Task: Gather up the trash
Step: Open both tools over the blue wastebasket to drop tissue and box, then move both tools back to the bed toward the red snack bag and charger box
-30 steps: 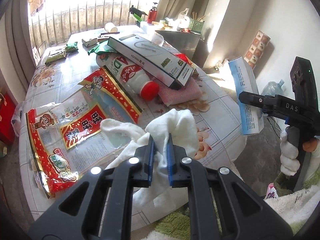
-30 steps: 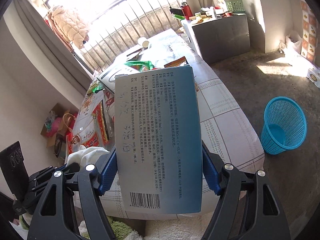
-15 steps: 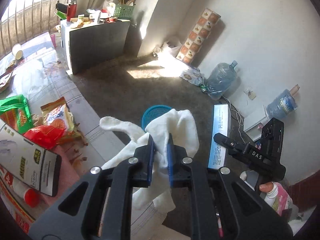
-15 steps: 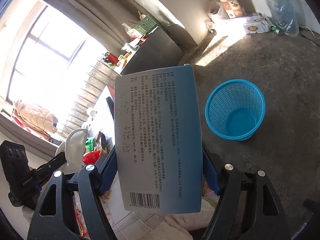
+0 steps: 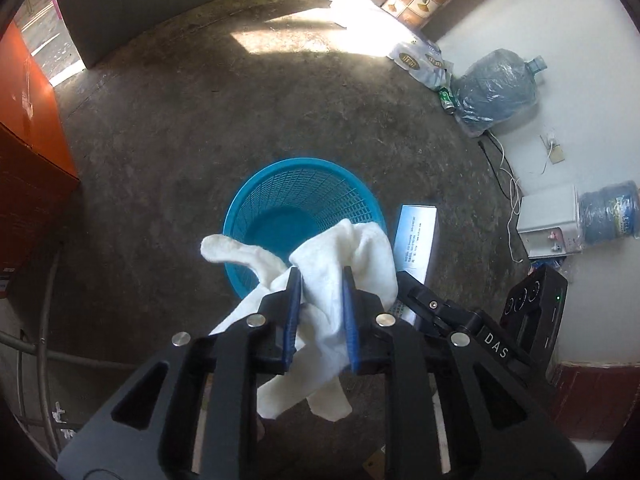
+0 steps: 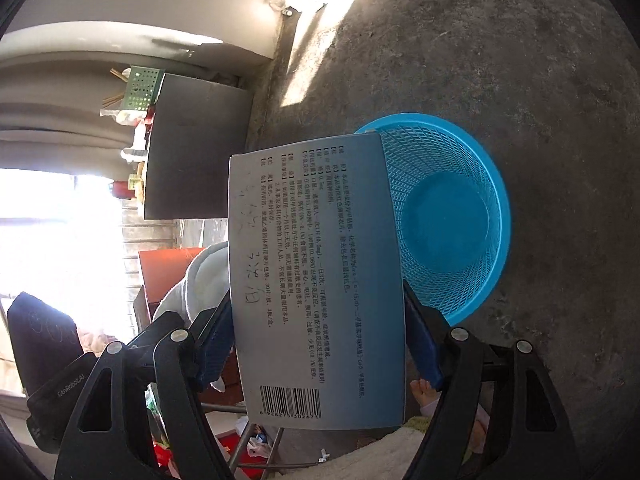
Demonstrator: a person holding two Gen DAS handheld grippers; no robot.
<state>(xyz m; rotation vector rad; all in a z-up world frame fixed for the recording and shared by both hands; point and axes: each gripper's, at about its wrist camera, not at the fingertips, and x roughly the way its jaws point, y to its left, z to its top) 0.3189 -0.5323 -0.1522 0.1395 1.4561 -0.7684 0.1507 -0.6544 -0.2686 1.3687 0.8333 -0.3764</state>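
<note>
My left gripper [image 5: 319,280] is shut on a crumpled white tissue [image 5: 332,272] and holds it above the near rim of a blue mesh wastebasket [image 5: 280,204] on the floor. My right gripper [image 6: 316,320] is shut on a flat blue-grey carton [image 6: 316,280] with printed text and a barcode. The carton hangs beside the basket [image 6: 452,216], over its left rim. The carton [image 5: 416,240] and the right gripper also show in the left wrist view, just right of the basket. The basket looks empty inside.
The floor is bare grey concrete. An orange cabinet [image 5: 28,136] stands to the left. Water bottles [image 5: 496,88] and a white appliance [image 5: 548,220] line the wall at right. A grey cabinet [image 6: 196,148] stands by the window.
Both grippers swung away from the cluttered table and now point down at the blue basket on the floor. Each still holds its item.
</note>
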